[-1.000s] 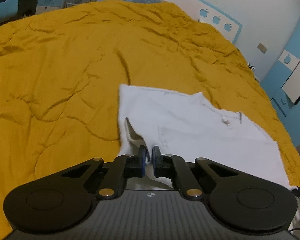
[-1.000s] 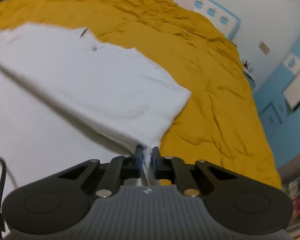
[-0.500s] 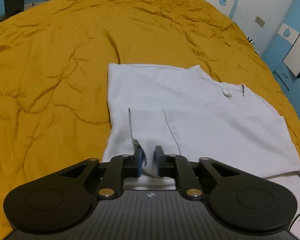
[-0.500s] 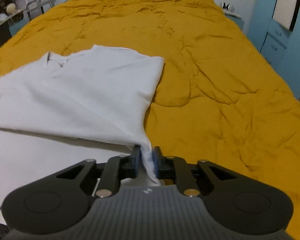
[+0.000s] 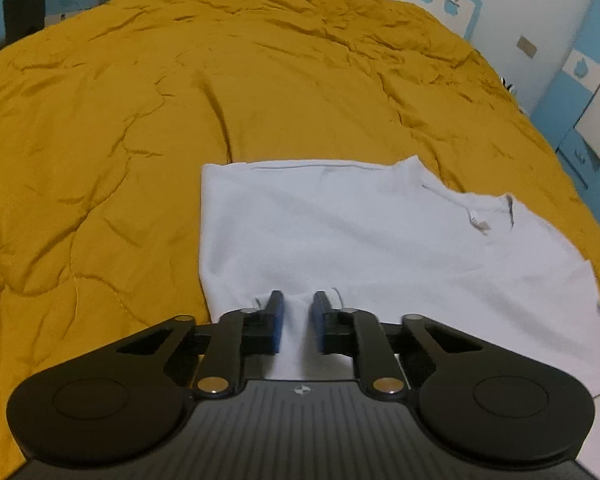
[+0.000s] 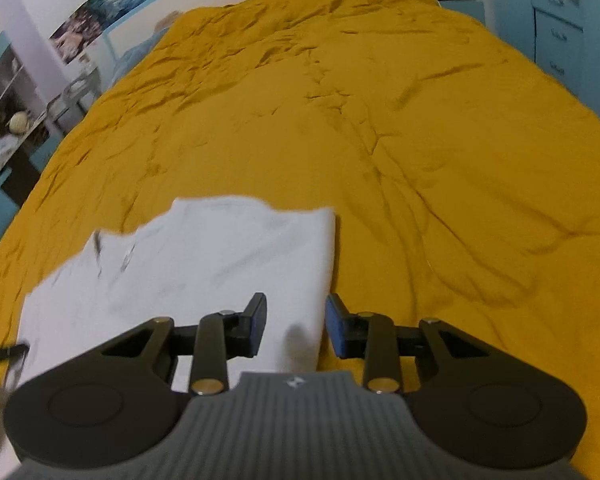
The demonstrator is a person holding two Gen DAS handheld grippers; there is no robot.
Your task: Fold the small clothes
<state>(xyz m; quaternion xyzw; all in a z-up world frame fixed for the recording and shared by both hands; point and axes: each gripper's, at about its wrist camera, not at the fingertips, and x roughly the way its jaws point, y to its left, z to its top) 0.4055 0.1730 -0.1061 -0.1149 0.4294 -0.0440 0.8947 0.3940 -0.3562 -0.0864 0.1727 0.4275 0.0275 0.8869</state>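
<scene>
Left hand-held gripper point(image 5: 297, 322) points steeply down at the near edge of the white shirt point(image 5: 380, 240). Its jaws stand at a narrow gap, just closing again after a short opening; white cloth shows between the blue pads point(image 5: 277, 320), but whether they press it I cannot tell. Right hand-held gripper point(image 6: 296, 326) also tilts down, over the shirt's right edge point(image 6: 220, 264). Its jaws have just been opening and now stand moderately wide, w/ the cloth edge lying loose below the gap, not pinched.

Both grippers are black plastic w/ round pivots and a ribbed grey body. The shirt is soft, smooth cotton-like cloth, folded to a rough rectangle, collar w/ label point(image 5: 480, 224) visible. It lies flat on the bed's mustard quilt point(image 5: 180, 100), which is creased and stitched.

Vs. one sec. ago: then both grippers pinched the shirt and the right one held it lifted; now it lies flat.
</scene>
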